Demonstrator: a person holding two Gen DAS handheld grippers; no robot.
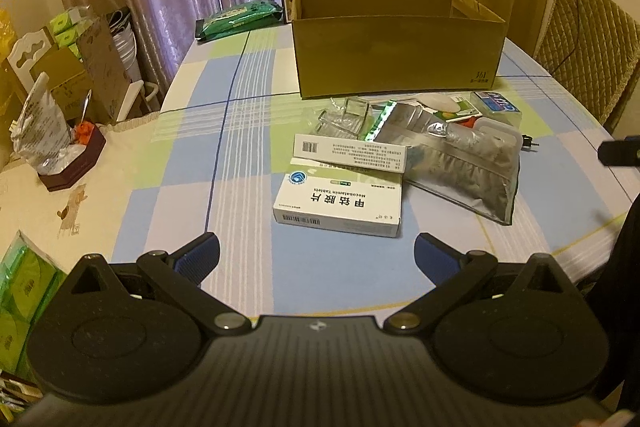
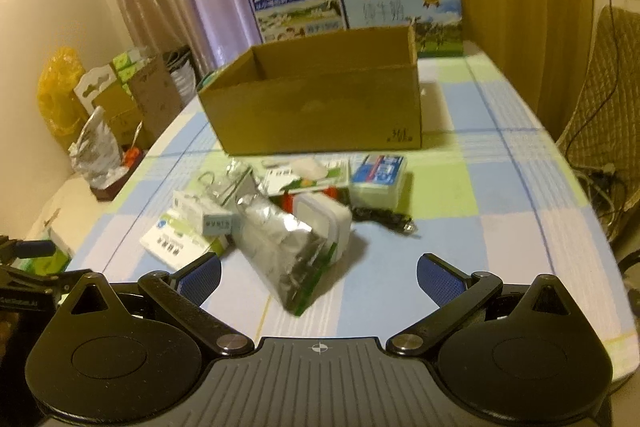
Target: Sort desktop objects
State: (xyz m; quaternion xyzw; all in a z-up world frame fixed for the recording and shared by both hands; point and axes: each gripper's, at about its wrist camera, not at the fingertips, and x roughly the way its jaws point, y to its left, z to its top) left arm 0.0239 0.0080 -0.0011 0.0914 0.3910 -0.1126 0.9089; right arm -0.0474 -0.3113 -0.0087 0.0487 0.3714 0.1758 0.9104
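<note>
I am holding my left gripper wide apart and empty, hovering just short of the white tablet box on the checked tablecloth. My right gripper is also spreading wide with nothing in it, facing the silver foil pouch. The clutter is lying in front of the open cardboard box.

Cardboard box hides its own floor.

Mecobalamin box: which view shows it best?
Left wrist. The Mecobalamin box lies whole and sharp just ahead of the open left gripper, print readable. In the right wrist view it is blurred, partly hidden behind a gripper finger.
</note>
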